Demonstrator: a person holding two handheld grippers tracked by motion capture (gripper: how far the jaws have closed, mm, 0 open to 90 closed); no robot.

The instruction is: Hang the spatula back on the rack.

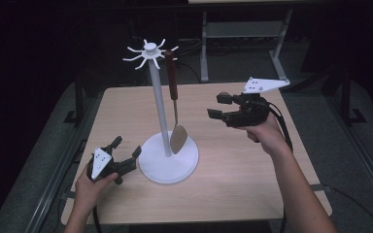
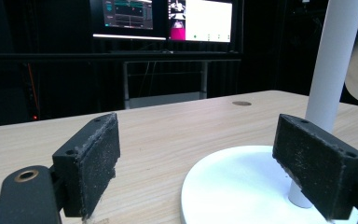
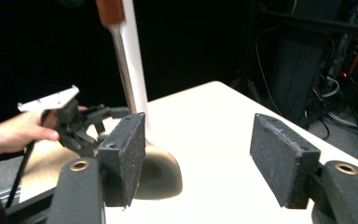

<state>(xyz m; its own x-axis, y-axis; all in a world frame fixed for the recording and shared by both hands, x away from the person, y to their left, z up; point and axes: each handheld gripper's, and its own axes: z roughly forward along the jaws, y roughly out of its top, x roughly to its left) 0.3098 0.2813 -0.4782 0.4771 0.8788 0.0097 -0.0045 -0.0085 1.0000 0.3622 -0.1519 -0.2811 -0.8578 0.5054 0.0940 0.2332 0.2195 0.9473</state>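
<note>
A: What is seen nearest, at the lower left of the high view?

B: The left gripper (image 1: 126,156) — held low over the pale wooden table (image 1: 233,179), jaws spread with nothing between them, pointed at the round white base of the utensil stand (image 1: 168,165). A steadying grasp on the base seems intended, though that is only judged.

A: And further up the frame?

B: A wooden spatula with a dark red-brown handle (image 1: 174,108) is hung from a hook at the stand's spoked top, its blade just above the base. At centre right the right gripper (image 1: 219,107) is raised beside it, jaws parted and empty — likely for taking the handle. The white pole (image 1: 160,99) is close beside the spatula and could be knocked.
</note>
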